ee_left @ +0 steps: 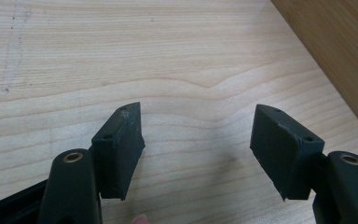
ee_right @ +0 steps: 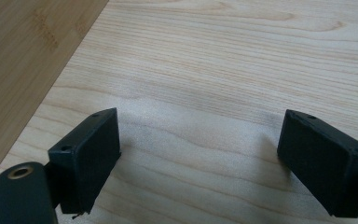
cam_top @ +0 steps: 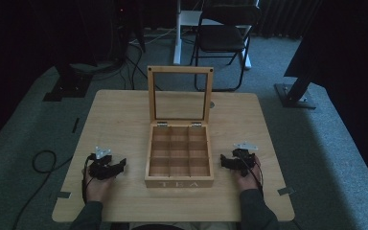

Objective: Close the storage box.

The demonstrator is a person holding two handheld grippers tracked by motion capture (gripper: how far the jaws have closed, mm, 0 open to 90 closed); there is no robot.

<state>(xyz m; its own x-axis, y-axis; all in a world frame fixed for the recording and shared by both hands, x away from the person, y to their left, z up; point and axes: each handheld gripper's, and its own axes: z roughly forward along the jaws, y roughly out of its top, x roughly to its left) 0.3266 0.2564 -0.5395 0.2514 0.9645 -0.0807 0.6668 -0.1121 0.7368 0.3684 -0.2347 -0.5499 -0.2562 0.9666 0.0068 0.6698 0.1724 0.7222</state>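
A: Wooden tabletop [cam_top: 110,115], dim room. Tea box [cam_top: 179,179] sits between both sets of fingers, lid [cam_top: 179,71] up, compartments bare.

B: Left gripper [cam_top: 116,166] and right gripper [cam_top: 226,160] both spread wide, holding nothing. Box front w/ "TEA" faces the person; long axis runs fingers-to-hinge approx. Close in evenly from both sides.

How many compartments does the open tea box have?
9, in a three-by-three grid inside the tea box: three along the hinge side, three across the middle, three nearest the "TEA" front. All look empty, though the dim light hides detail.
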